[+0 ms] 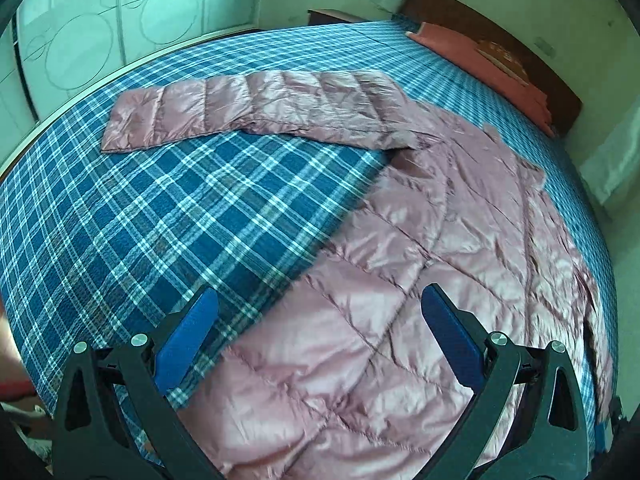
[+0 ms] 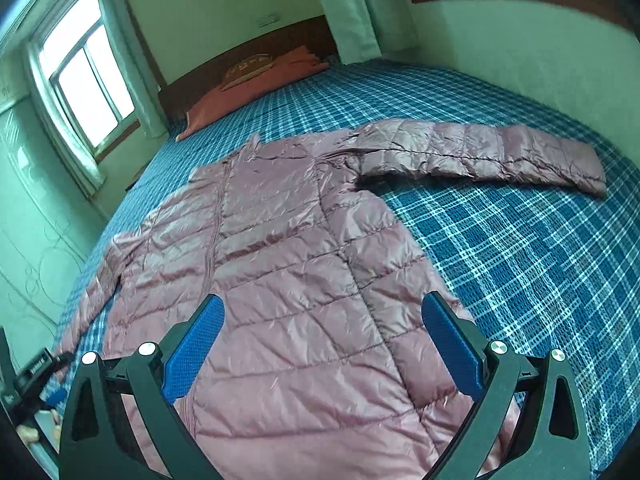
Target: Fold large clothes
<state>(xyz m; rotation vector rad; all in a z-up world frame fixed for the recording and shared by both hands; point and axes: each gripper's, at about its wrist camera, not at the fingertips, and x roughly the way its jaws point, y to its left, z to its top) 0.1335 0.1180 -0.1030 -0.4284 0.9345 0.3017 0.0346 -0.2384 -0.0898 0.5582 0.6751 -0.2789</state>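
In the left wrist view, the left gripper [image 1: 320, 332] stands wide apart, its blue pads [image 1: 188, 340] holding nothing. Between and under its fingers lies the near hem of a pink quilted down jacket [image 1: 400, 280], spread flat on a bed covered by a blue plaid sheet [image 1: 160, 220]. The left finger hangs over bare plaid just beside the jacket's left edge; the right finger is over the jacket body. Farther off, one sleeve [image 1: 248, 112] stretches out straight to the left, flat on the sheet. Beyond it, at the far right, an orange pillow [image 1: 480, 60] rests against a dark wooden headboard [image 1: 520, 52], and pale wardrobe doors [image 1: 100, 32] with circle patterns stand at the far left.

In the right wrist view, the right gripper [image 2: 322, 340] is likewise spread wide and empty, both fingers hovering above the jacket's [image 2: 288, 260] lower body near the hem. The front closure runs up the middle toward the collar. Farther away the other sleeve [image 2: 480, 152] lies extended to the right across the plaid sheet [image 2: 520, 260]. Past the collar sits the orange pillow [image 2: 256, 84] at the headboard [image 2: 224, 60], with a bright window [image 2: 88, 72] at far left.
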